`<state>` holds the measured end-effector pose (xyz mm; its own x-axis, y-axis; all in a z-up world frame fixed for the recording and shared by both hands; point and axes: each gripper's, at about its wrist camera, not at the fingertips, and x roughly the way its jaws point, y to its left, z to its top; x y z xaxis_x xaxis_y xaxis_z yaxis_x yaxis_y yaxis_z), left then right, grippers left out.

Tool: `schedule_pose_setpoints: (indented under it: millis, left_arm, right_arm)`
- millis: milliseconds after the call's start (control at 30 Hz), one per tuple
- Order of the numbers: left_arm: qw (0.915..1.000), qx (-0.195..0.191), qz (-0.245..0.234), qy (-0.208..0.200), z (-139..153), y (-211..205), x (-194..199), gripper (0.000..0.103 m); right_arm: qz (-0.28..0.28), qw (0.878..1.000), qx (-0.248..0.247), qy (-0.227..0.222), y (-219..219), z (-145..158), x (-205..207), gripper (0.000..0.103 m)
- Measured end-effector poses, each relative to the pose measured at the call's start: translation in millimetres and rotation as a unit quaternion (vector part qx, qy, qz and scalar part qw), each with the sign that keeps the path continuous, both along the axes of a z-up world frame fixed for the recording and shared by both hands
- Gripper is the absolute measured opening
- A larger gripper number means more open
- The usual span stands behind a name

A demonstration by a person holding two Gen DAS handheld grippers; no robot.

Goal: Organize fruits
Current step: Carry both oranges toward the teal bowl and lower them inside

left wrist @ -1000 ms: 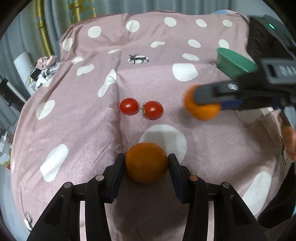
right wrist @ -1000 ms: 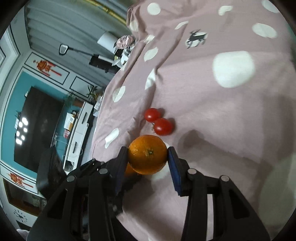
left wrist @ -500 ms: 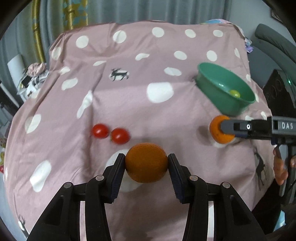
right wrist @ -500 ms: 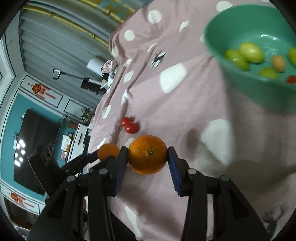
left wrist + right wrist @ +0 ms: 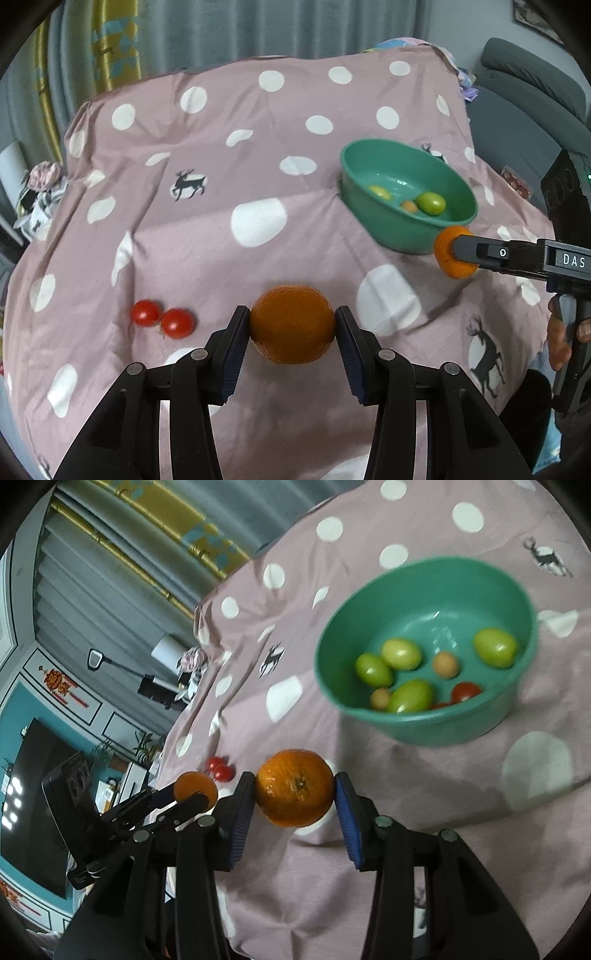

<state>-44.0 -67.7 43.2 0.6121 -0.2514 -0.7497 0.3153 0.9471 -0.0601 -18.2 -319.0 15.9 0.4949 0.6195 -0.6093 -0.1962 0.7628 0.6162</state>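
Observation:
My left gripper [image 5: 292, 334] is shut on an orange [image 5: 291, 324] and holds it above the pink spotted cloth [image 5: 221, 206]. My right gripper [image 5: 295, 794] is shut on a second orange [image 5: 294, 787], held in the air in front of the green bowl [image 5: 443, 723]. In the left wrist view that orange [image 5: 445, 254] hangs by the near rim of the bowl [image 5: 384, 218]. The bowl holds several green, tan and red small fruits [image 5: 400, 653]. Two red tomatoes [image 5: 162, 319] lie on the cloth left of my left gripper; they also show in the right wrist view [image 5: 221, 769].
The cloth drapes over a raised surface and falls away at its edges. A grey chair [image 5: 532, 96] stands at the right. Curtains [image 5: 221, 33] hang behind, with clutter [image 5: 40, 192] at the left. A dark television [image 5: 33, 805] stands on the far side of the room.
Both grippers have lifted and moved right toward the green bowl, each with its orange. The bowl's inside has come into view, and the tomatoes lie further left in the left wrist view.

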Motion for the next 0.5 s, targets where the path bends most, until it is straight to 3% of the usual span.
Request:
schedule_pose_setpoints:
  millis: [500]
  left_arm:
    - [0.9994,-0.028,-0.018,-0.008,14.4,-20.4,4.6,0.048]
  right_arm:
    - [-0.026,0.999,-0.021,-0.033,-17.5,12.2,-8.5,0.044]
